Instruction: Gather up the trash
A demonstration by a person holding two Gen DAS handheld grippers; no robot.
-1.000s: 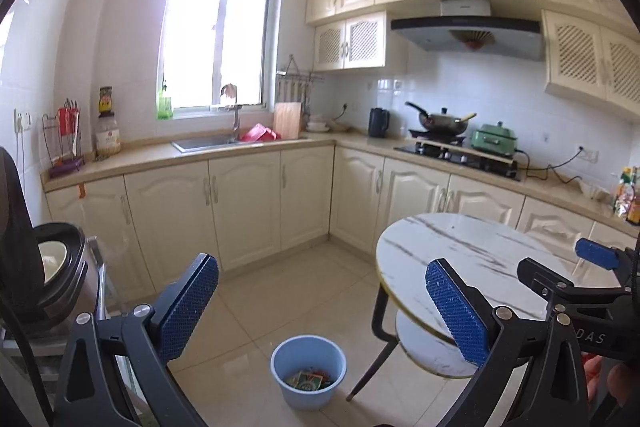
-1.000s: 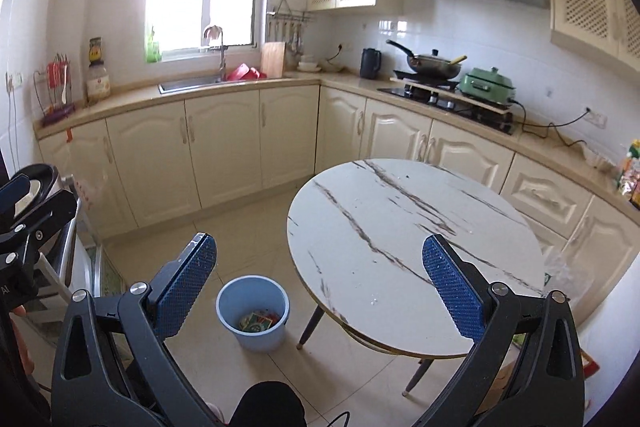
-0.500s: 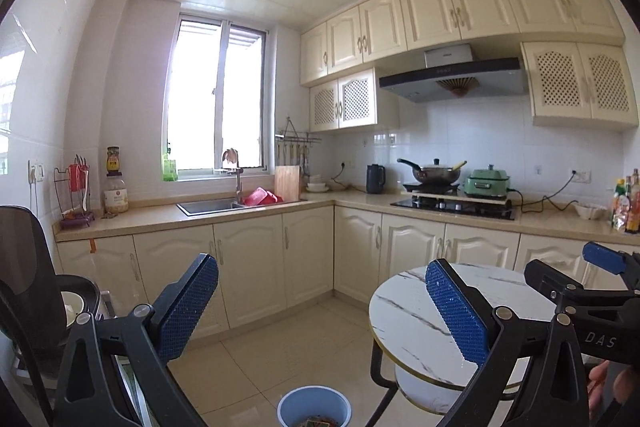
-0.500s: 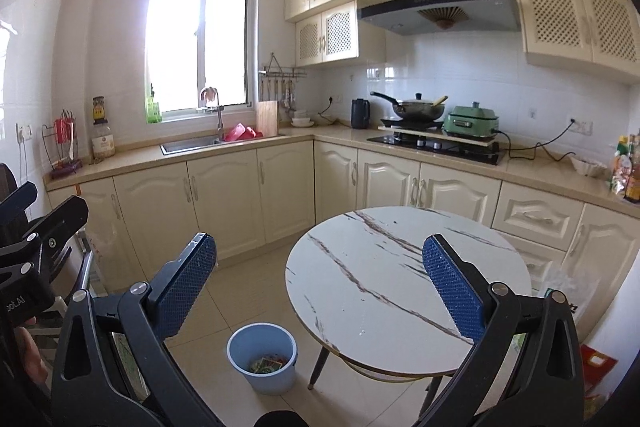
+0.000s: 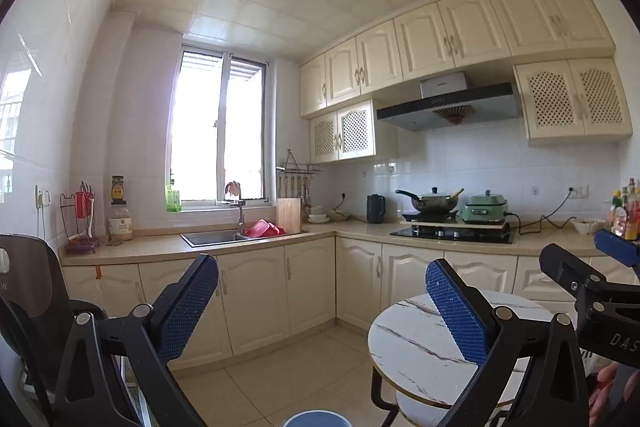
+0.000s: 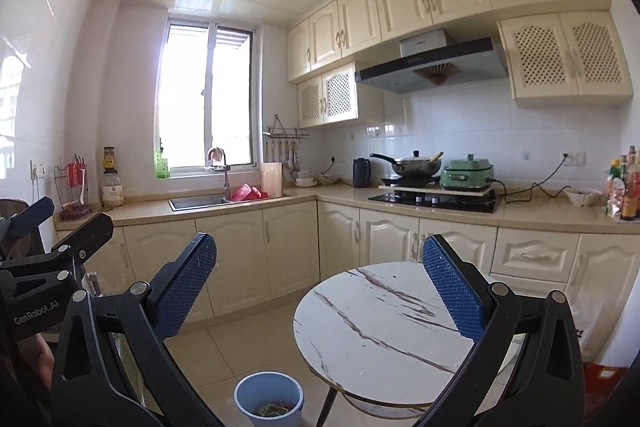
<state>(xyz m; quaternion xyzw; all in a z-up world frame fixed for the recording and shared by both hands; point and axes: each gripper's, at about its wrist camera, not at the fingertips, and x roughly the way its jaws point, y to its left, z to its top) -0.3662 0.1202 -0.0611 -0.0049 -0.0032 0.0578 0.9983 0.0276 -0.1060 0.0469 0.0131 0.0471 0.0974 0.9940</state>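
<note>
Both the left gripper (image 5: 320,311) and the right gripper (image 6: 320,291) are hanging spread wide and empty, while the blue bin (image 6: 269,401) holding the trash (image 6: 273,409) is sitting on the floor below them, just beside the round marble table (image 6: 384,331).

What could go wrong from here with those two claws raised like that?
Both claws, left and right, are open and empty and point at the cabinets, so the blue bin sits low in view and a drop could miss it. The round table stands beside the bin, so a lowering claw may knock its edge.
</note>
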